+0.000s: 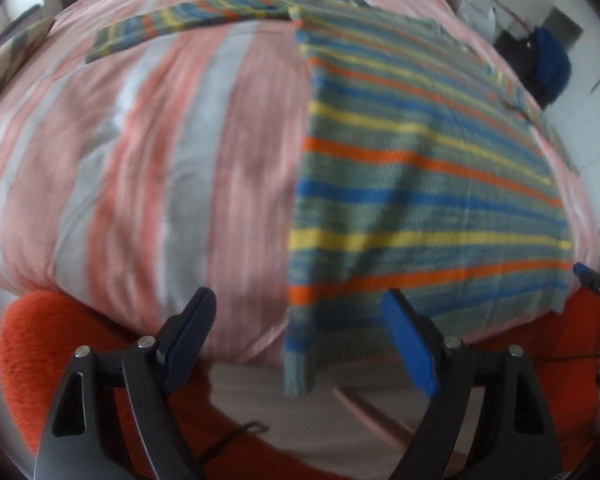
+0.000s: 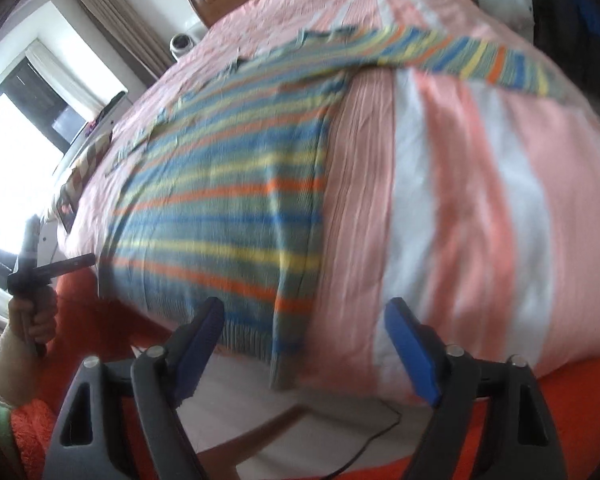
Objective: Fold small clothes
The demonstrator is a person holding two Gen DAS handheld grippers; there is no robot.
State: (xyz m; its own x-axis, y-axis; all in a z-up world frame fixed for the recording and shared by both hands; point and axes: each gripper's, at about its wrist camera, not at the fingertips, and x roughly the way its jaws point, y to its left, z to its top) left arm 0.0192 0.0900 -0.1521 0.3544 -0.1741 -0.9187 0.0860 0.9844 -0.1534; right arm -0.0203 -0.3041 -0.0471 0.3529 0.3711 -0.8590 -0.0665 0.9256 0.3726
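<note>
At the near edge of the pink-striped bed (image 1: pixel 148 152), a striped knit sweater (image 1: pixel 420 184) lies flat, hem overhanging, one sleeve (image 2: pixel 480 60) at upper right. Left tongs (image 1: pixel 300 336) and right tongs (image 2: pixel 304 344) gape, empty. Seemingly soft, light; best pinched at hem corners.

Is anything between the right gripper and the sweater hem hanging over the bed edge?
Nothing visible. The right gripper is open and empty just in front of the striped sweater, whose hem hangs over the edge of the bed. Only open air lies between them.
</note>
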